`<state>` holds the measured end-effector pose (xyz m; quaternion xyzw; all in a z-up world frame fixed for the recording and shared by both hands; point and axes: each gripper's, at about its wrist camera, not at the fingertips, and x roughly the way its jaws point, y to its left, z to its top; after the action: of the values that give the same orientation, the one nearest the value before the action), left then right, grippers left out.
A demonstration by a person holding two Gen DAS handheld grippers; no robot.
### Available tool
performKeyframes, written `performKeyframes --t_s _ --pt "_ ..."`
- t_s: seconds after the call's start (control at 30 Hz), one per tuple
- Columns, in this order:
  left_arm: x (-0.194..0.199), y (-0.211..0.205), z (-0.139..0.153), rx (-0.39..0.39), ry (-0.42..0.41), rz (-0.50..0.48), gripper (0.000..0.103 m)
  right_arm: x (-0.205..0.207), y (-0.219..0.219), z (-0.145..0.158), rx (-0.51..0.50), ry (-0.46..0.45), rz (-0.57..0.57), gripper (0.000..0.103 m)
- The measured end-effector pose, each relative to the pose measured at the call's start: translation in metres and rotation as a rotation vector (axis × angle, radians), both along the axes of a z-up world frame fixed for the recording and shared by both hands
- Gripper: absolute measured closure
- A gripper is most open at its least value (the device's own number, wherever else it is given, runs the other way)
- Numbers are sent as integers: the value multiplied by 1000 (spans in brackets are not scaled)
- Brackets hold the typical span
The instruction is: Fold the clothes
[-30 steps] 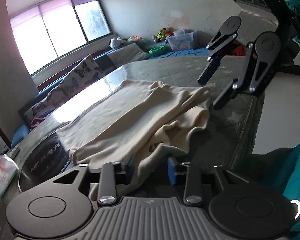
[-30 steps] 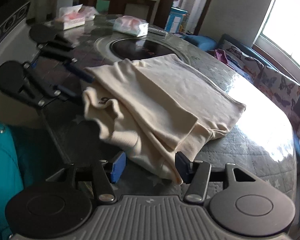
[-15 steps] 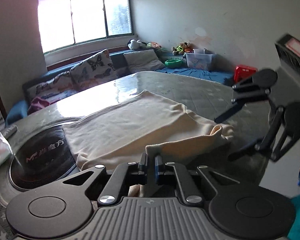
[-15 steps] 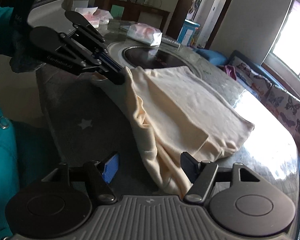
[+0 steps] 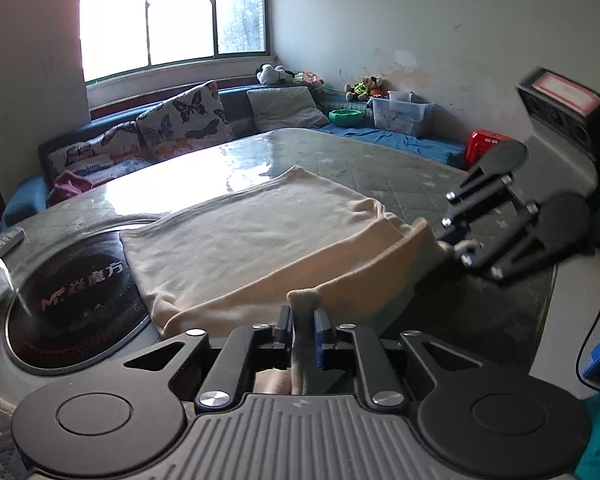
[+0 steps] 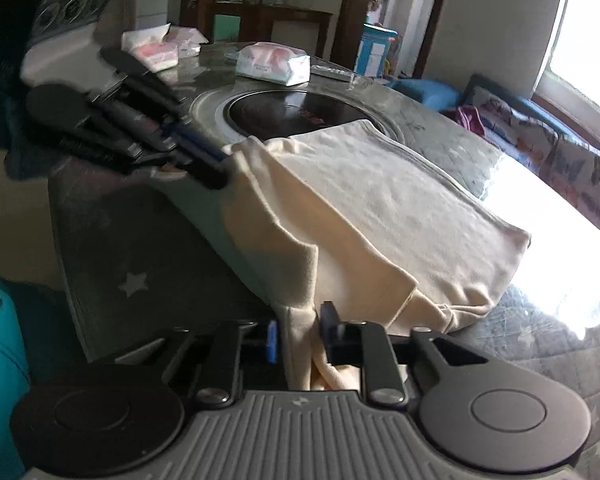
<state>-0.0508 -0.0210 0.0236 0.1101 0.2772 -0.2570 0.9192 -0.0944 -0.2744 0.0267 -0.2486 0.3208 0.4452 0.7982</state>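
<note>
Left wrist view: the left hand-held gripper (image 5: 303, 326) pinches a corner of the cream garment (image 5: 252, 236), which lies spread on the quilted counter (image 5: 400, 176) beside a round black hotplate (image 5: 72, 292). The right hand-held gripper (image 6: 300, 336) pinches the garment's other near corner, the edge raised between them.

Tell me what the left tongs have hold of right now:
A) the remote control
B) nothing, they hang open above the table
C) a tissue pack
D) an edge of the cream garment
D: in the left wrist view the left tongs are closed with a fold of the cream garment pinched between their pads, and the right wrist view shows the same tongs gripping the garment's near edge above the table.
</note>
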Motion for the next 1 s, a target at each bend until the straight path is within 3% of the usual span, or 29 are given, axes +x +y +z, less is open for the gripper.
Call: performKeyframes --t_s 0.1,0.17,0.43,0.53,0.6,0.67,1.0 --pt "-8 -1 -5 45 -21 -12 72 5 0 3 19 27 -20 88" --pt "-13 -2 -8 76 -36 -19 69 6 -1 5 29 33 -27 88" --pt "-33 -4 -21 196 -93 -50 69 9 -1 10 72 39 -66 91" --pt "-34 -3 -24 215 -103 -50 77 6 -2 10 81 28 -79 94" --pt "-33 1 -23 200 -93 -46 90 4 -2 10 89 20 -87 94" --pt "-33 5 -20 175 -76 -47 96 1 -4 11 102 11 -96 95" --pt "-56 12 7 98 -87 -59 98 -26 -18 35 138 -29 -74 95"
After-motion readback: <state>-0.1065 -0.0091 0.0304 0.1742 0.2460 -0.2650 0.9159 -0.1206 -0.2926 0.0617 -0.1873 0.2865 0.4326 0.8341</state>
